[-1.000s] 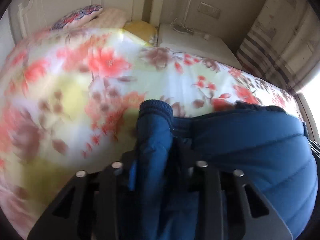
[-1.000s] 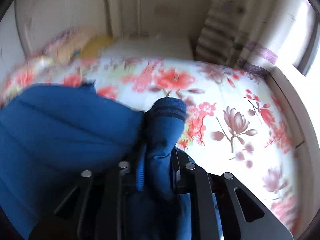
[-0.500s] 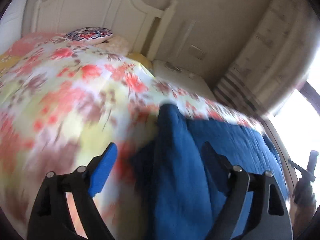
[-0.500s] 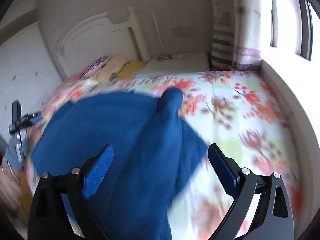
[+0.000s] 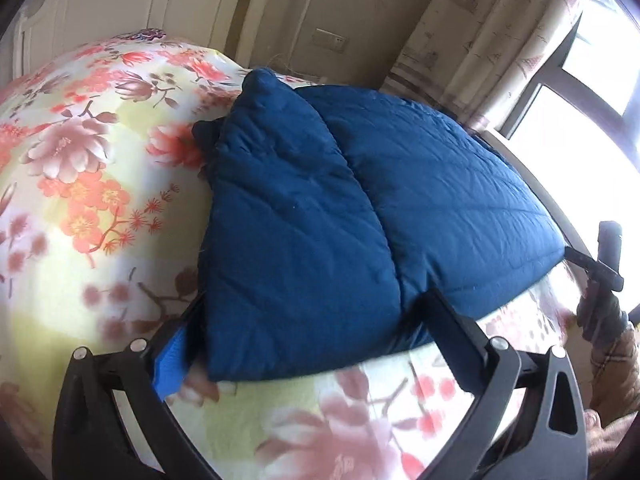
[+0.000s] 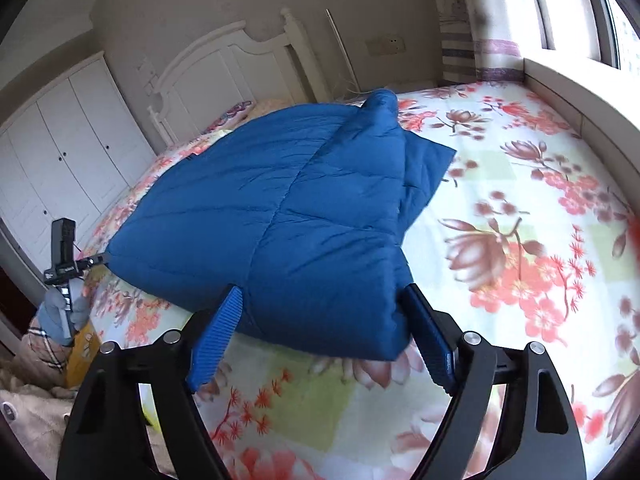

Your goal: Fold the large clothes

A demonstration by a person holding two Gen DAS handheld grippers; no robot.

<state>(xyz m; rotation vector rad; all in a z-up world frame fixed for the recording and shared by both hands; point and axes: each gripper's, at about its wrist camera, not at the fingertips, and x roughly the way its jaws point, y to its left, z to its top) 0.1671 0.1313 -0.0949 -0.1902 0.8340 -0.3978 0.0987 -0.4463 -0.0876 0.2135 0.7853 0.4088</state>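
A blue quilted jacket (image 5: pixel 360 208) lies folded on the floral bedspread (image 5: pixel 80 152), its sleeves laid over the body. It also shows in the right wrist view (image 6: pixel 288 216). My left gripper (image 5: pixel 308 328) is open, its fingers either side of the jacket's near left corner and holding nothing. My right gripper (image 6: pixel 320 328) is open, its fingers either side of the near right corner. The other gripper (image 6: pixel 62 248) shows at the left of the right wrist view, and the right-hand one (image 5: pixel 604 264) at the right edge of the left wrist view.
The bedspread (image 6: pixel 520 208) stretches to the right of the jacket. A white headboard (image 6: pixel 224 68) and pillows (image 6: pixel 240 112) are at the far end. White wardrobes (image 6: pixel 60 140) stand left. A window ledge (image 6: pixel 580 92) and curtain (image 5: pixel 480 32) border the right side.
Both grippers were shut on the jacket's sleeve cuffs one second ago. They have opened, let the sleeves drop onto the jacket, and pulled back toward the near edge.
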